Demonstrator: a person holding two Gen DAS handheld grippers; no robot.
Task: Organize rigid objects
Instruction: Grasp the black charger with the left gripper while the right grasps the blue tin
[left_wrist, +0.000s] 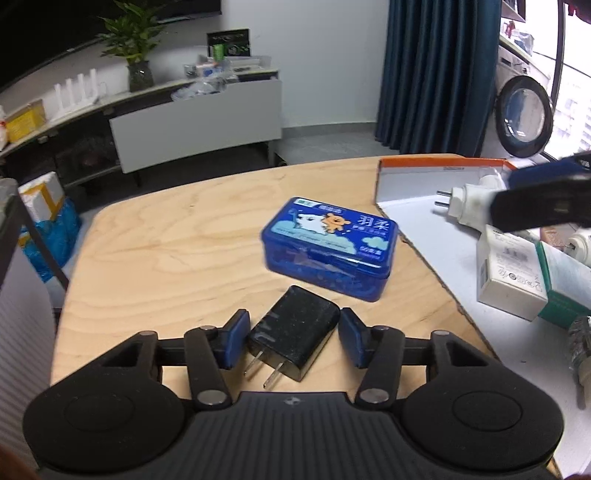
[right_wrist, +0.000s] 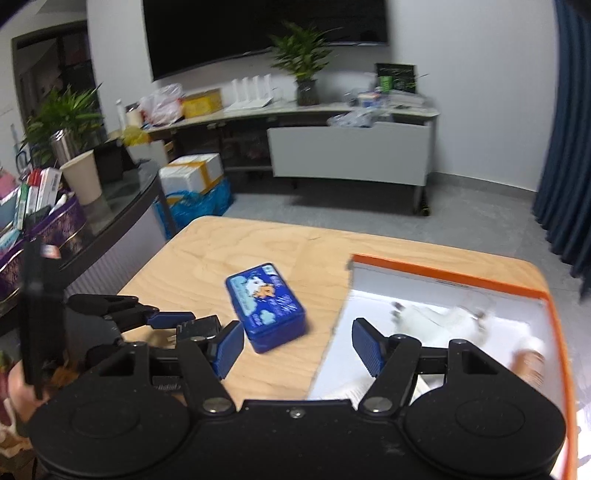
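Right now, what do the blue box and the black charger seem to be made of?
The blue box looks like glossy, see-through plastic: contents show dimly through its side, and the printed lid shines. The black charger looks like hard plastic with a dusty, scuffed sheen and two bare metal prongs.

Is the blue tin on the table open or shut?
Shut. The blue tin lies flat on the wooden table, its printed lid seated evenly all around in both views. Its contents cannot be told.

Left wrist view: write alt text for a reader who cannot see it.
The left gripper closes its blue pads on a black plug adapter lying on a wooden table. A blue tin sits beyond it.
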